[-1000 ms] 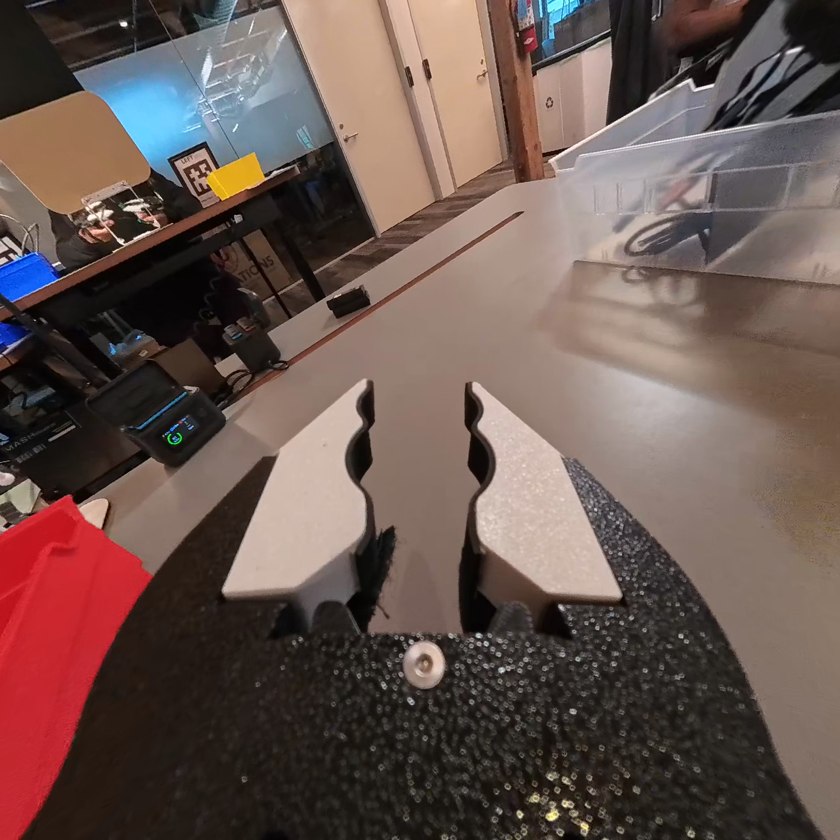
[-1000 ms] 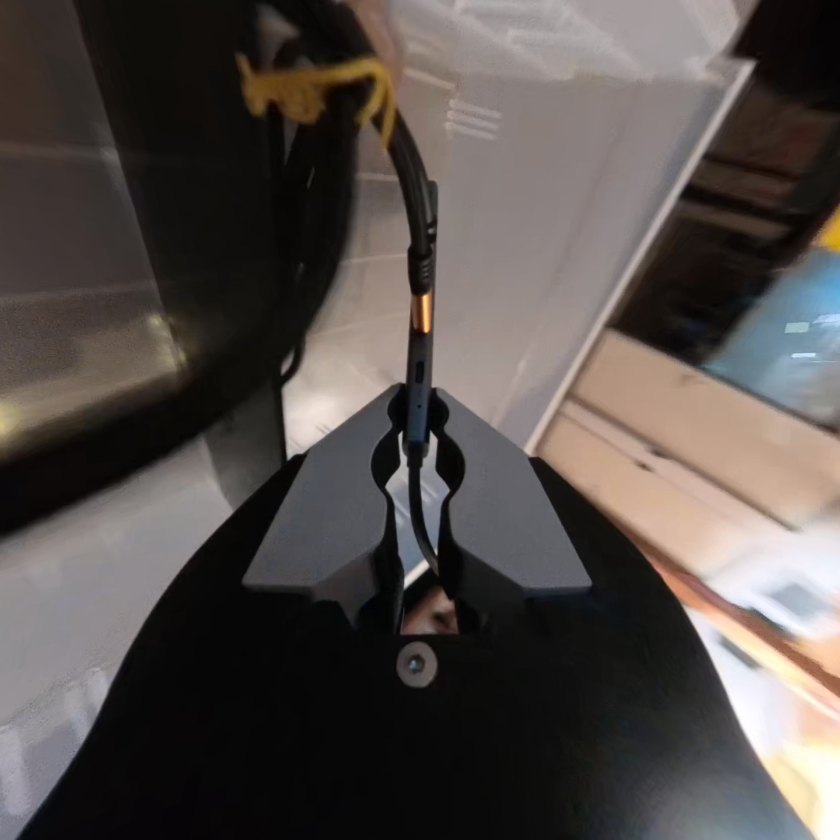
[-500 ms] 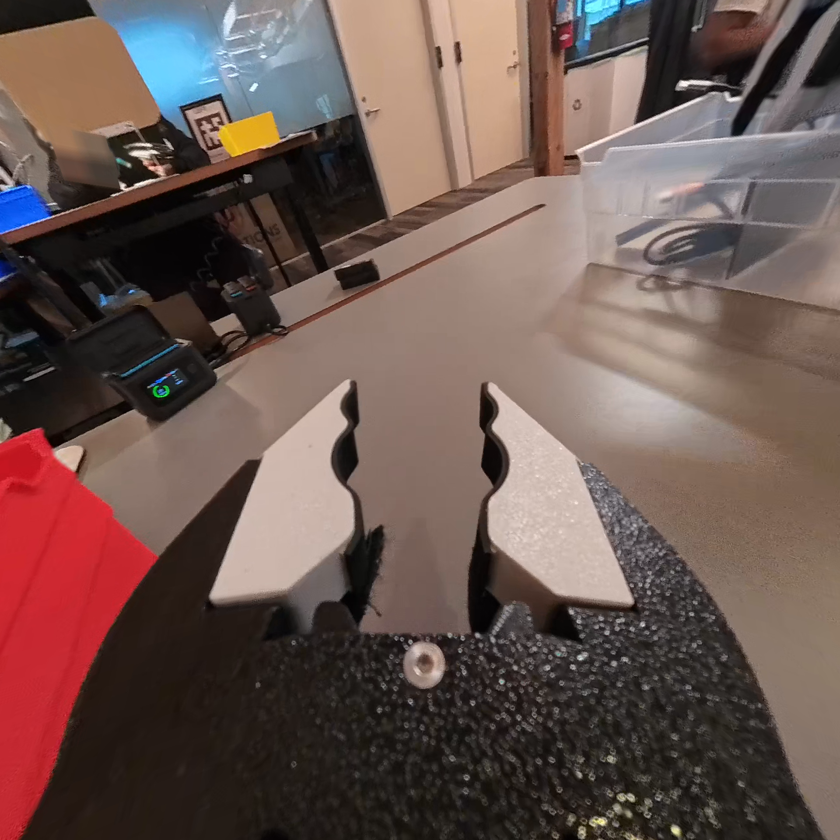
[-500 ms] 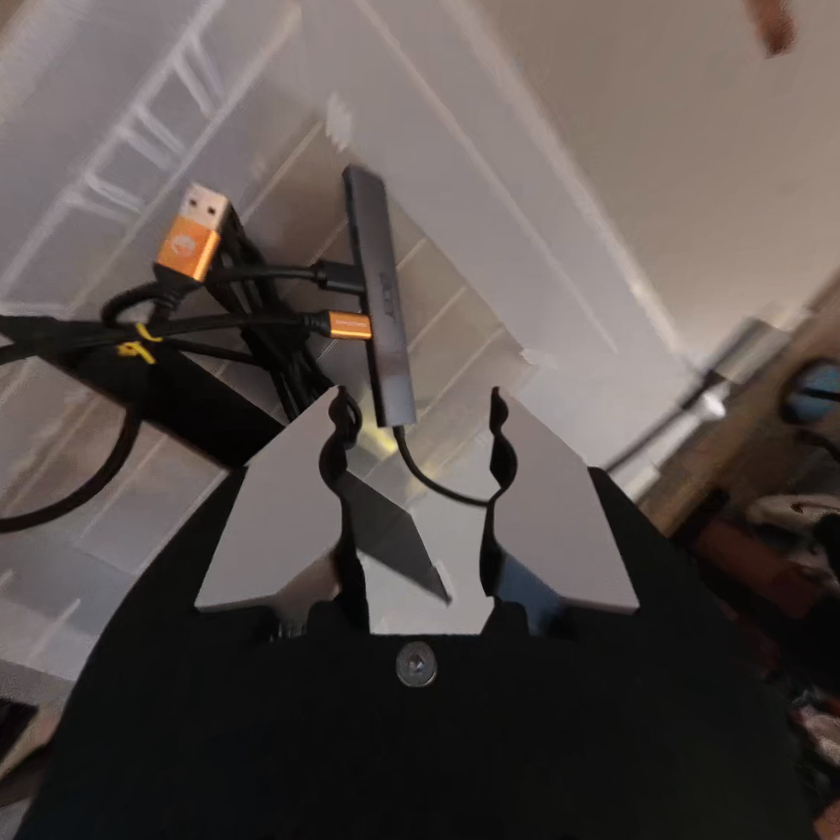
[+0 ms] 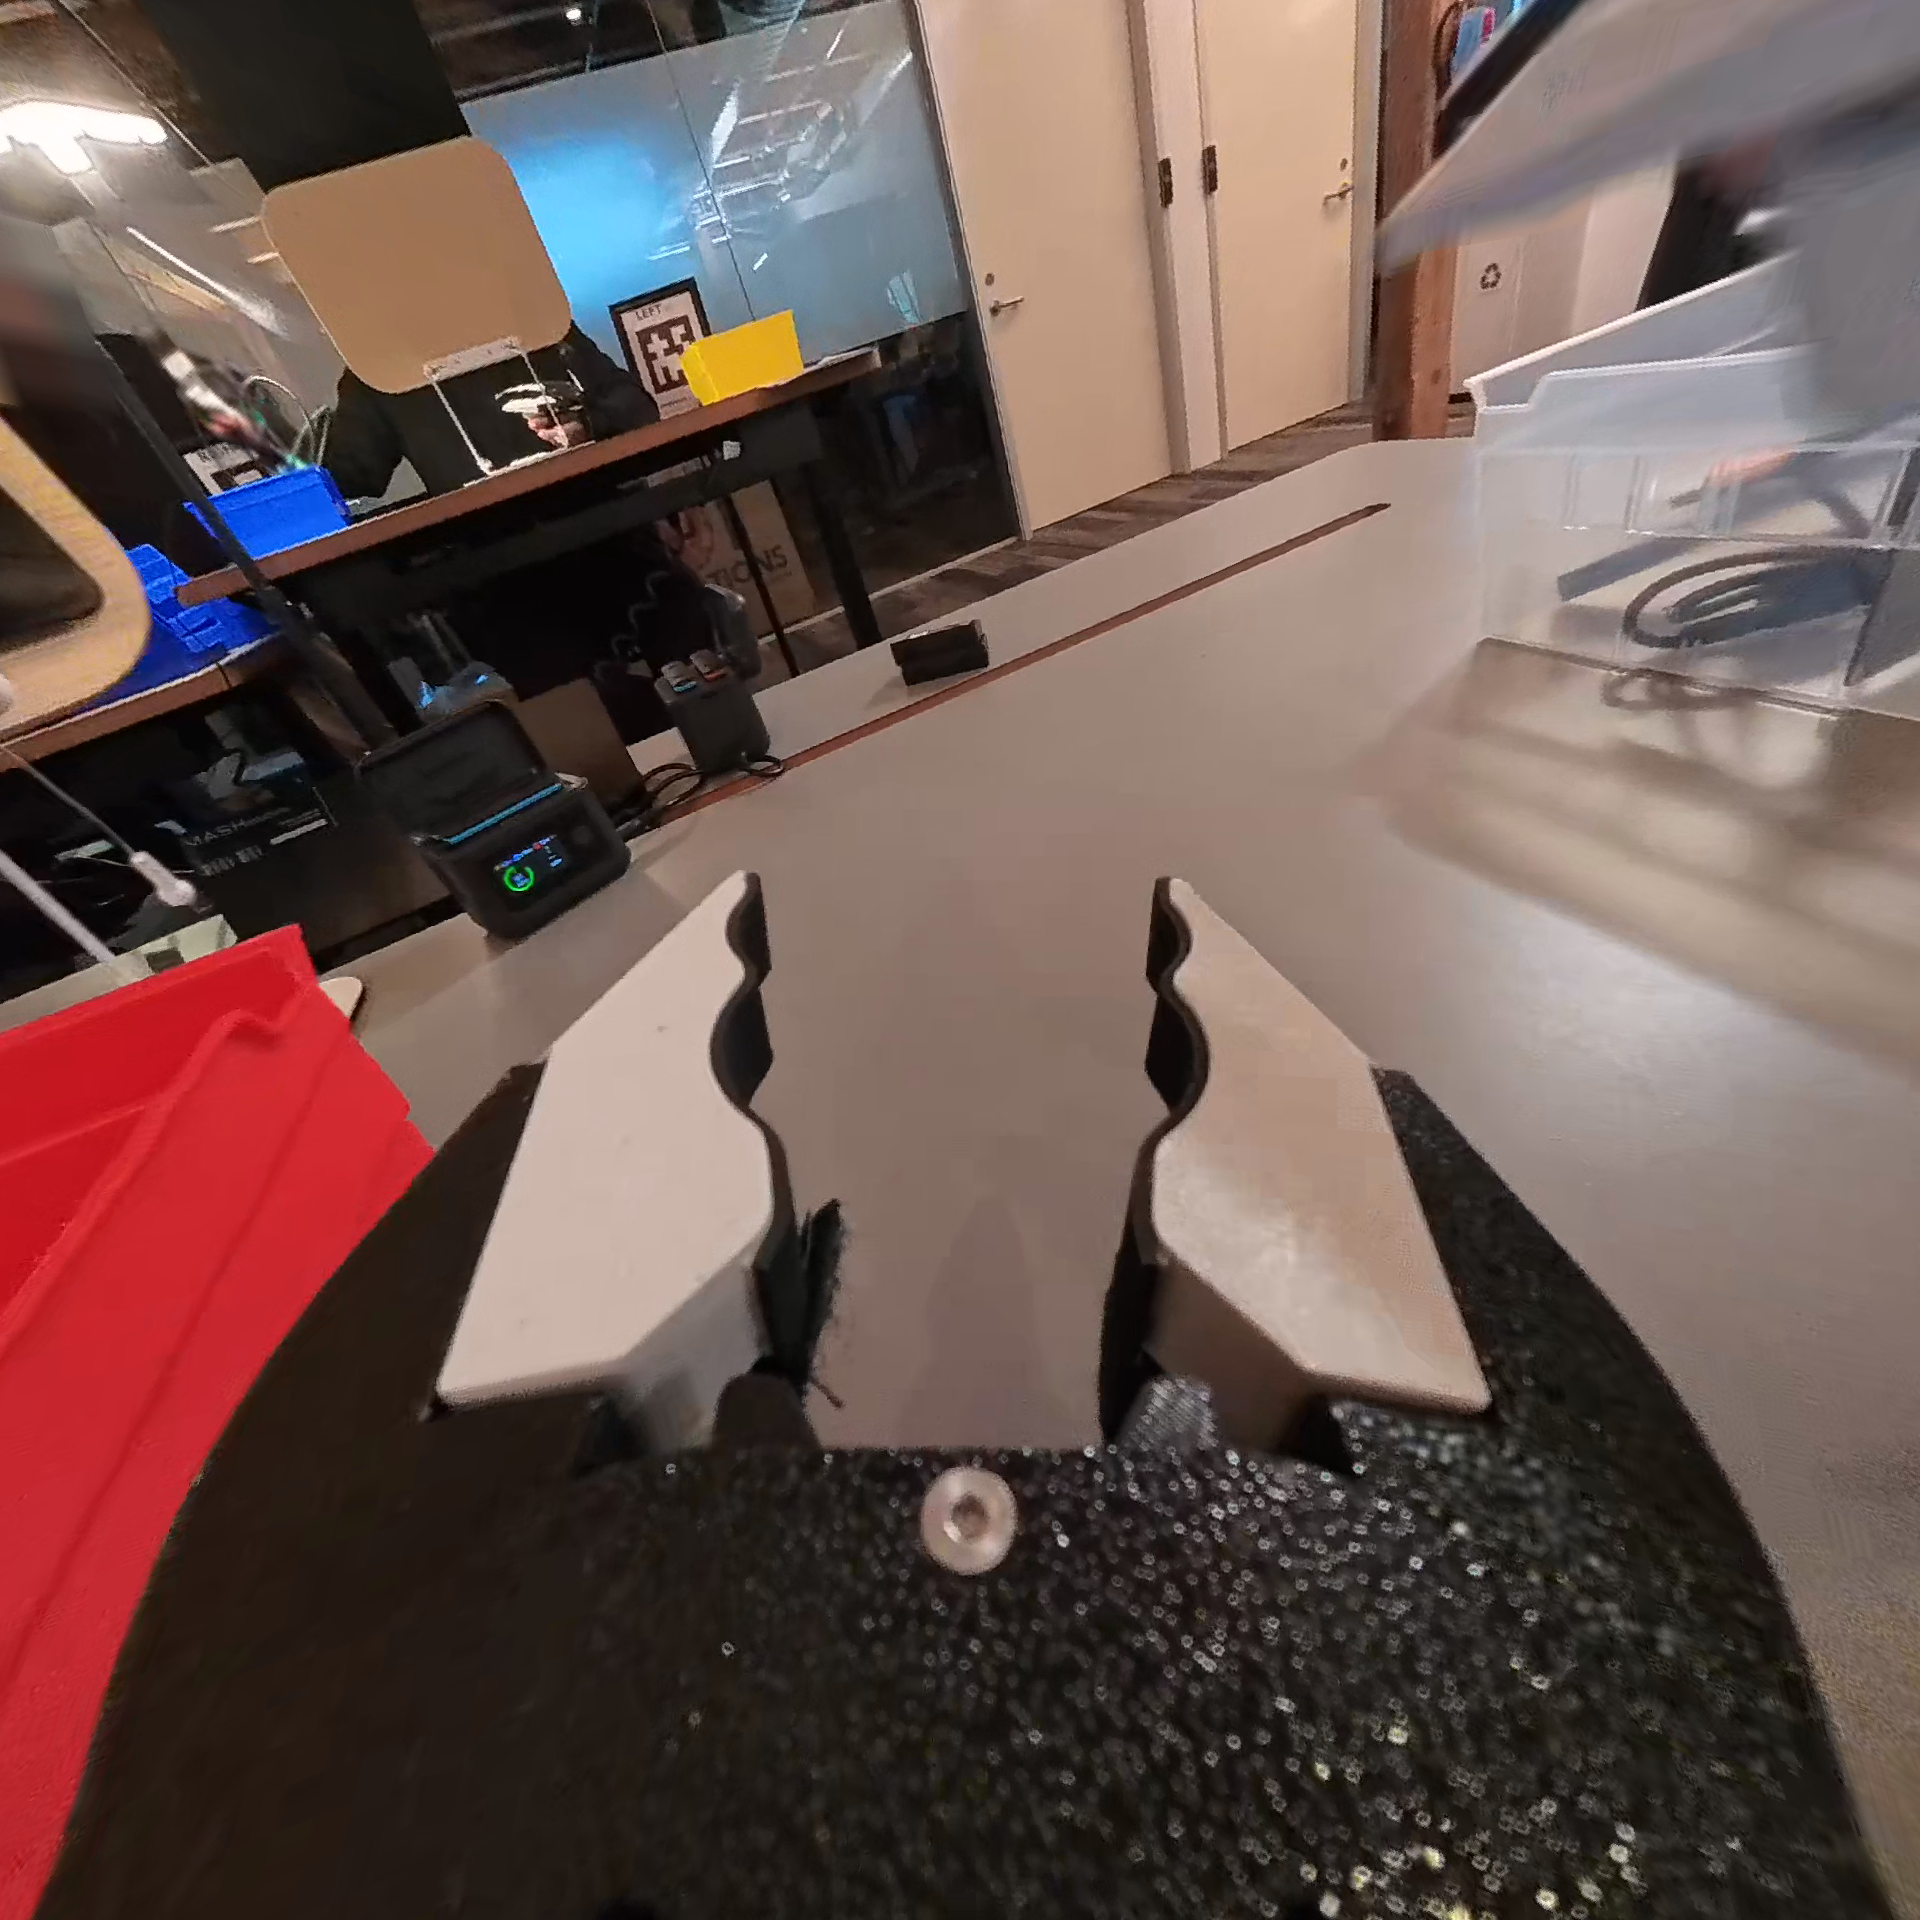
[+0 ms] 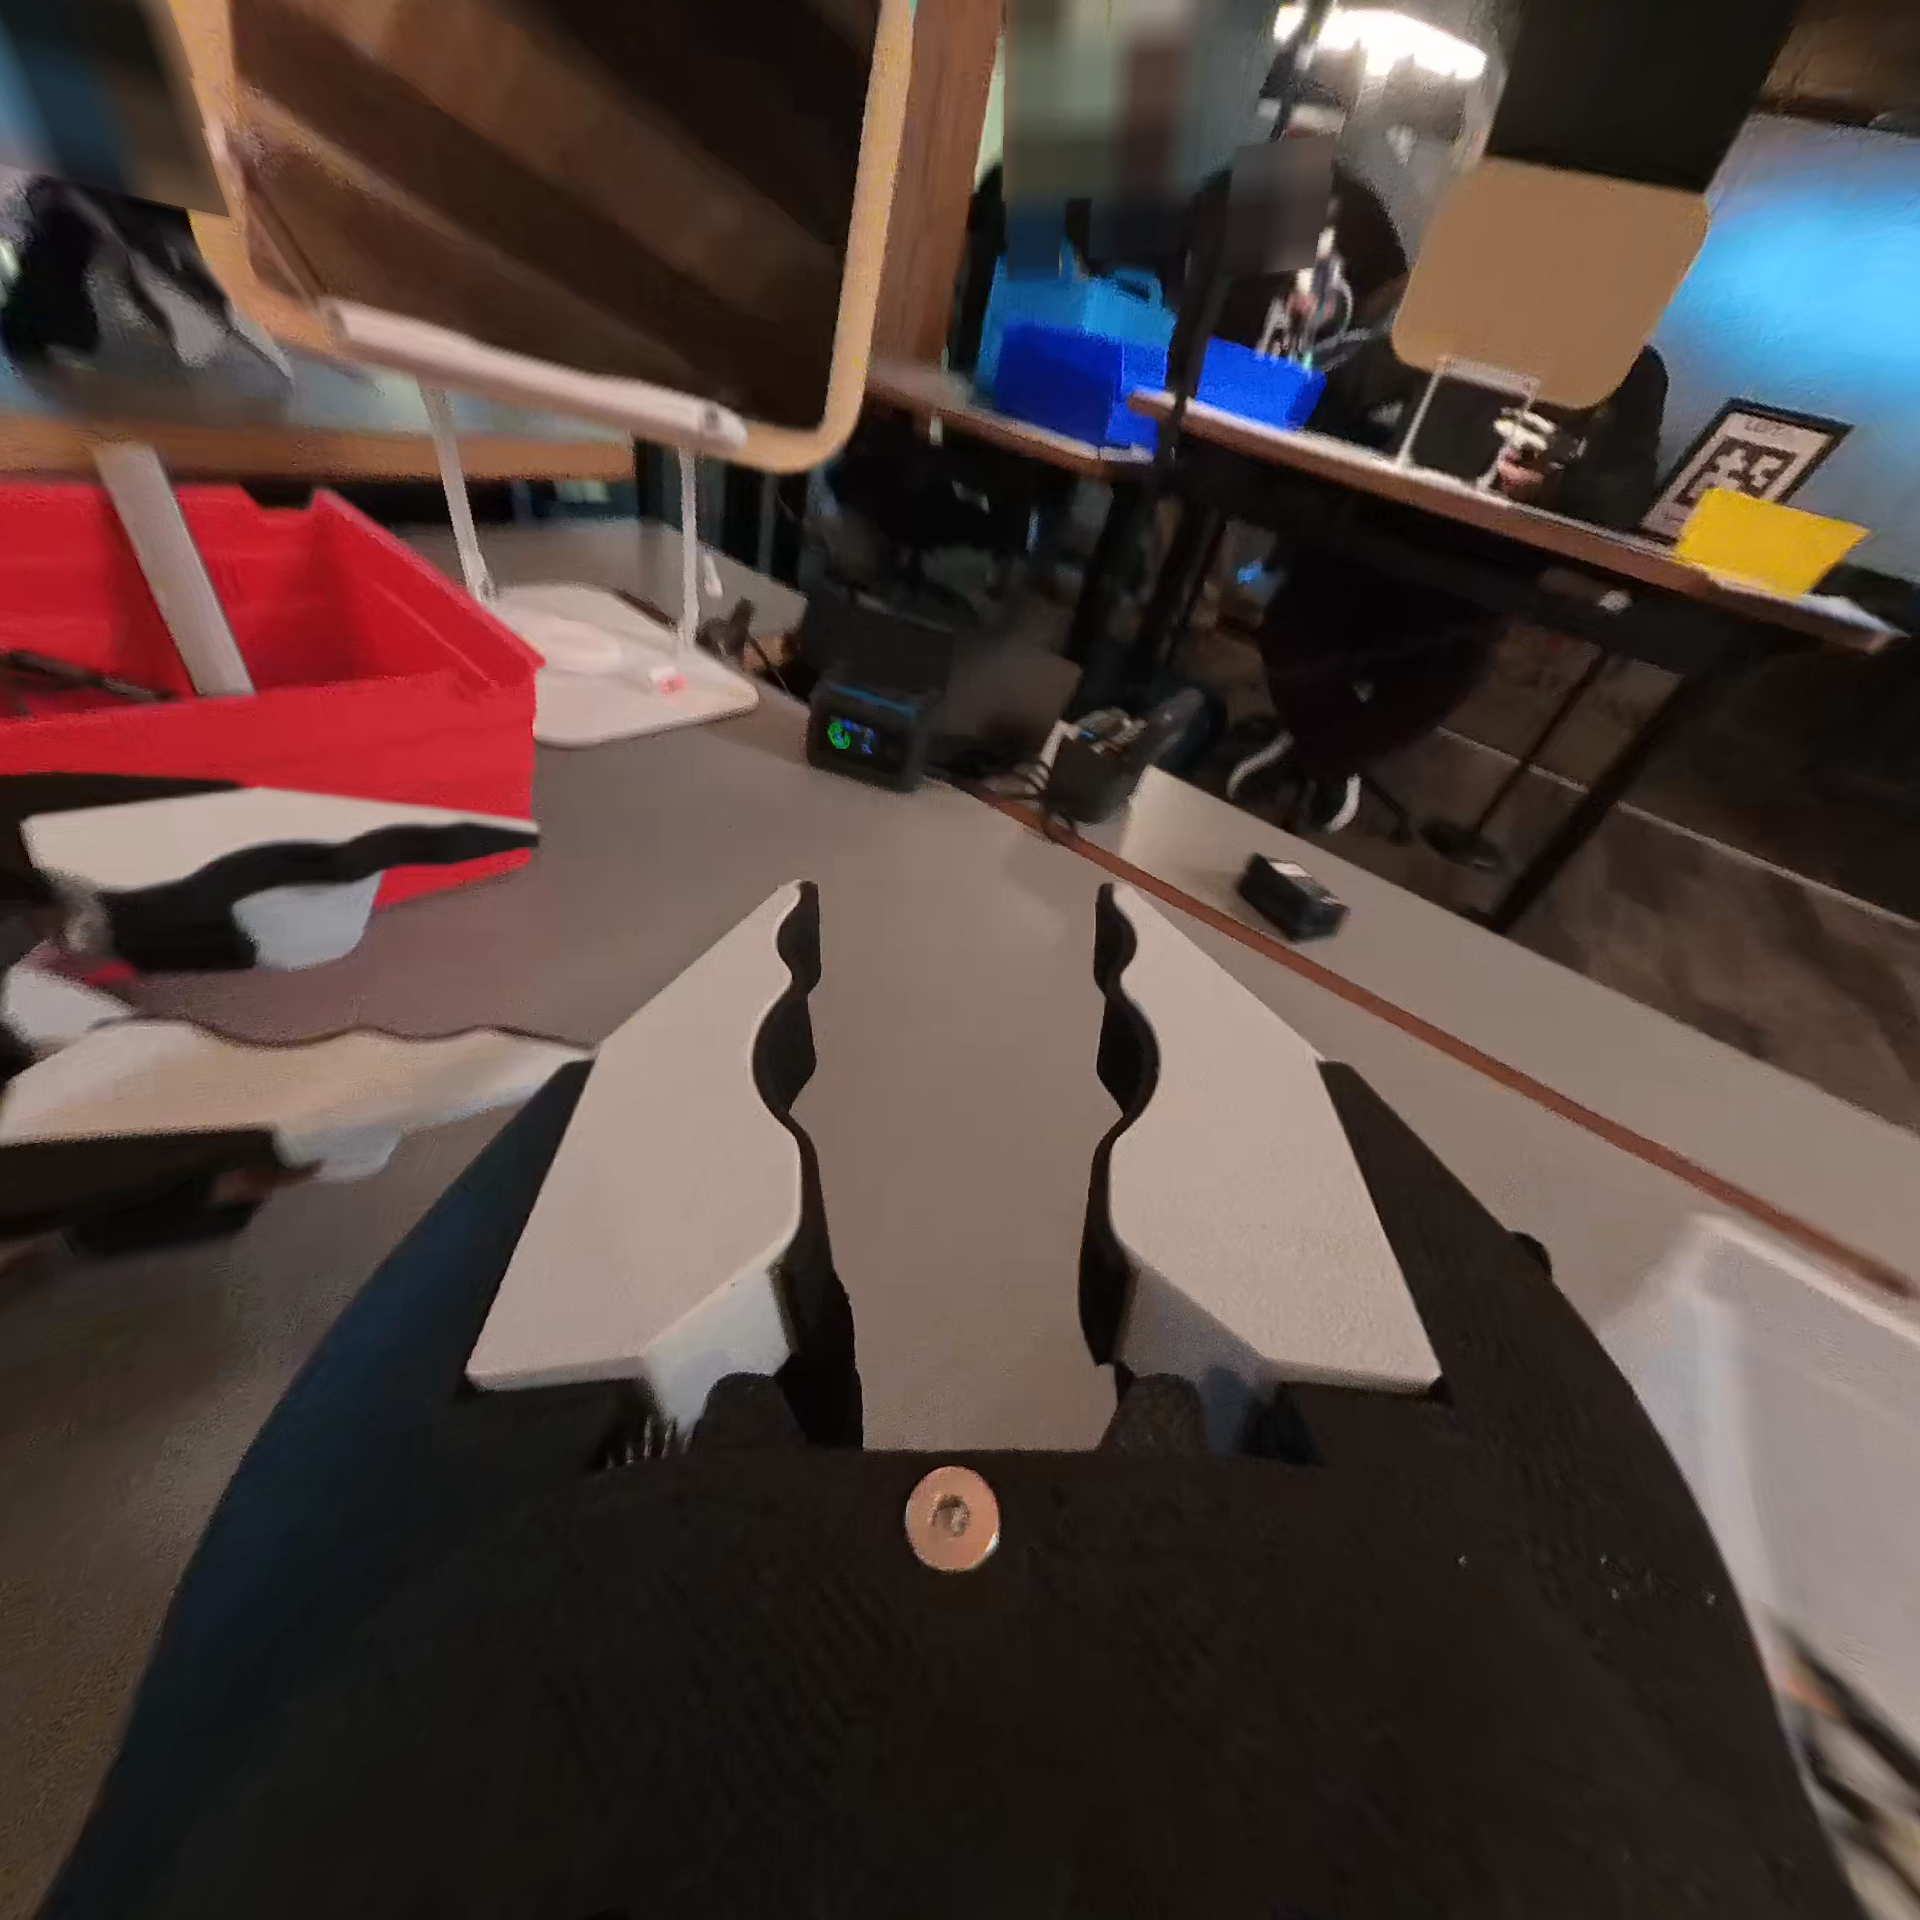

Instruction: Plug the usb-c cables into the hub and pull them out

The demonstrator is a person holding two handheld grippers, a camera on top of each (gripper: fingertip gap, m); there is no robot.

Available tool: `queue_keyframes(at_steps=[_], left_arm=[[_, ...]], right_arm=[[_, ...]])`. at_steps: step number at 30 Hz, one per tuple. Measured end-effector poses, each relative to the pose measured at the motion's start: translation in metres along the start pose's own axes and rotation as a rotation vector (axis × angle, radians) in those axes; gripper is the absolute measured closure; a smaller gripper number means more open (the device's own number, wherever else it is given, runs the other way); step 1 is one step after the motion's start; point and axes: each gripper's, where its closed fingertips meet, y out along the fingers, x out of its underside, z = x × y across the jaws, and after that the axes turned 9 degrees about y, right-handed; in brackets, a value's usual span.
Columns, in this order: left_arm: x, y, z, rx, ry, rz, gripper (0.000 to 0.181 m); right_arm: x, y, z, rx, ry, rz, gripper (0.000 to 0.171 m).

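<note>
My left gripper (image 5: 956,894) is open and empty, low over the grey table (image 5: 1039,790). My right gripper (image 6: 953,899) is open and empty over the same table (image 6: 935,831). A clear plastic bin (image 5: 1662,436) stands at the right in the left wrist view, with coiled black cables (image 5: 1714,603) inside, blurred. The hub is not in view. The left gripper (image 6: 551,935) also shows at the left of the right wrist view, open.
A red bin (image 5: 156,1195) sits at the left, also in the right wrist view (image 6: 312,644). A black power unit (image 5: 509,842), a charger (image 5: 717,717) and a small black box (image 5: 940,652) stand near the table's far edge. A white stand base (image 6: 623,665) is behind the red bin.
My right gripper opened and let go of the hub with its cables into the clear bin, then swung away over the table. My left gripper opened wider.
</note>
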Motion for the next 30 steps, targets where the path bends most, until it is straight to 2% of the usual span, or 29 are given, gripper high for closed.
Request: queue_keyframes(at_steps=[3, 6, 12, 16, 19, 23, 24, 26, 27, 30], left_arm=[[0.000, -0.004, -0.005, -0.022, -0.001, 0.009, 0.109], [-0.002, -0.007, -0.008, -0.030, 0.002, 0.010, 0.108], [-0.043, -0.024, -0.016, -0.021, -0.013, 0.064, 0.109], [-0.073, -0.053, -0.054, -0.075, -0.083, 0.032, 0.109], [-0.080, -0.091, -0.108, -0.167, -0.177, -0.032, 0.107], [-0.047, -0.138, -0.196, -0.289, -0.330, -0.219, 0.105], [-0.033, -0.142, -0.213, -0.284, -0.354, -0.287, 0.110], [-0.002, -0.141, -0.237, -0.245, -0.376, -0.430, 0.112], [0.011, -0.137, -0.242, -0.200, -0.356, -0.494, 0.111], [0.063, -0.129, -0.263, -0.197, -0.265, -0.764, 0.109]], right_arm=[[0.028, 0.040, 0.009, 0.024, 0.120, 0.125, 0.121], [0.056, 0.060, 0.033, 0.119, 0.139, 0.182, 0.122], [0.041, 0.051, 0.024, 0.122, -0.025, 0.316, 0.127], [0.044, 0.053, 0.018, 0.082, -0.018, 0.303, 0.128], [0.044, 0.053, 0.018, 0.071, 0.006, 0.308, 0.129], [0.045, 0.055, 0.012, 0.053, -0.004, 0.302, 0.130], [0.045, 0.055, 0.010, 0.049, -0.006, 0.301, 0.131], [0.046, 0.056, 0.009, 0.040, -0.004, 0.295, 0.131], [0.046, 0.056, 0.009, 0.039, -0.001, 0.293, 0.131], [0.046, 0.055, 0.009, 0.034, 0.010, 0.294, 0.131]])
